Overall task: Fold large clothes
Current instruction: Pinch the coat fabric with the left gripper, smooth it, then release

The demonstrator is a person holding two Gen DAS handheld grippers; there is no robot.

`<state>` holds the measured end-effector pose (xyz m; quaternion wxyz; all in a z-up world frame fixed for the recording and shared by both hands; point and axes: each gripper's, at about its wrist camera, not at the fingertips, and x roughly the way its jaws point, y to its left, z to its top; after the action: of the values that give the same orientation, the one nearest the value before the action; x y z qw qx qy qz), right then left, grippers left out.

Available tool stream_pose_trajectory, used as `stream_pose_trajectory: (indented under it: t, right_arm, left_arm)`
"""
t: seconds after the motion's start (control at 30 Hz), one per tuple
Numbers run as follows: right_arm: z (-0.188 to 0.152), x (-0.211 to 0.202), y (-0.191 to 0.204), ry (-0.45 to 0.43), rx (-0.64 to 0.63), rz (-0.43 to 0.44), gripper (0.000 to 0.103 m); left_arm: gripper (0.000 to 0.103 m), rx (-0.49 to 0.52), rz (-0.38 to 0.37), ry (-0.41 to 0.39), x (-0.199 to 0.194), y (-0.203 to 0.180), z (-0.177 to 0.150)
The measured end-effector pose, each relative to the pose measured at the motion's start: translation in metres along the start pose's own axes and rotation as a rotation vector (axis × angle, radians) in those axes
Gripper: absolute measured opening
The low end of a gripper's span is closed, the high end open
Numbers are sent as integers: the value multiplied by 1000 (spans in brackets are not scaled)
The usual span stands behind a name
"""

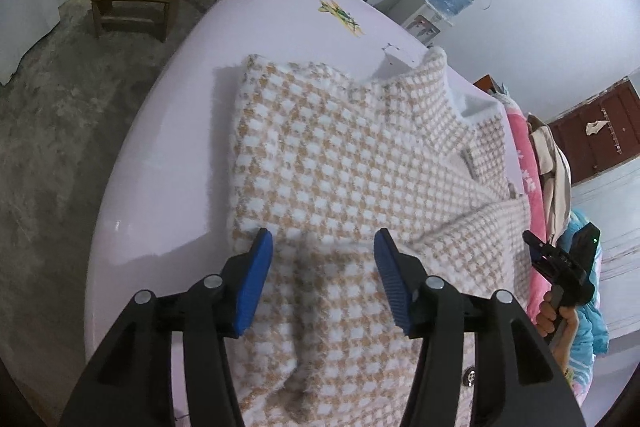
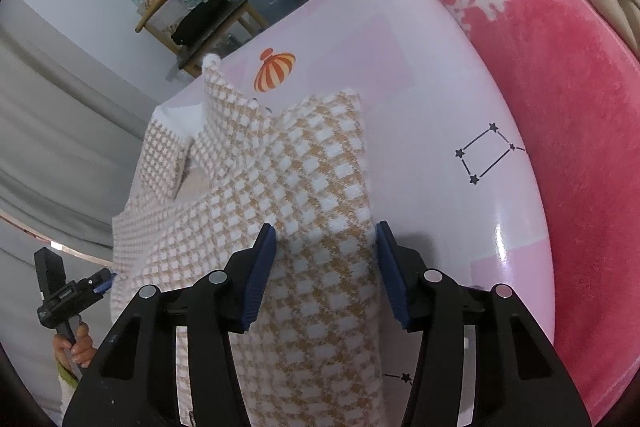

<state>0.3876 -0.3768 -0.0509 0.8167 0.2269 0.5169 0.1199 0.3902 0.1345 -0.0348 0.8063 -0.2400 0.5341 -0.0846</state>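
- The checked sweater point(image 1: 340, 163) lies spread on the pale pink table point(image 1: 168, 163), partly folded, its body stretching away ahead of both tools.
- My left gripper point(image 1: 323, 247) hangs over the near hem, jaws spread about halfway; cloth passes between the blue pads point(image 1: 256, 283) but I see no pinch.
- My right gripper point(image 2: 326, 243) straddles a raised fold of the same sweater, jaws likewise half spread, pads on either side without pressing.
- I judge the step is catching the near edge: I would lower both tips evenly and close on matching spots.
- The pink blanket point(image 2: 560, 107) sits off to the right gripper's right, well clear.
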Motion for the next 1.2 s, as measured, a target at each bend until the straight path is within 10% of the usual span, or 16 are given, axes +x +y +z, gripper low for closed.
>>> stream_pose_trajectory:
  t: [0.13,0.33,0.53,0.8,1.2]
  right_arm:
    - [0,4,4,-3,-7,-13,49]
    - [-1,3,11,-22,-38,-62,46]
    - [0,1,17,-62,-68,-121,41]
    - [-1,13,25,-79,-116,-170,41]
    - [0,24,40,-116,-211,-224,49]
  left_arm:
    - [51,54,34,7,6,-12,-8]
    - [4,236,163,-142,-9,-51,-11]
    - [4,340,165,-369,-53,-87,11]
    - [4,262,285,-244,16,-30,19]
    - [4,351,368,-302,25,-33,13]
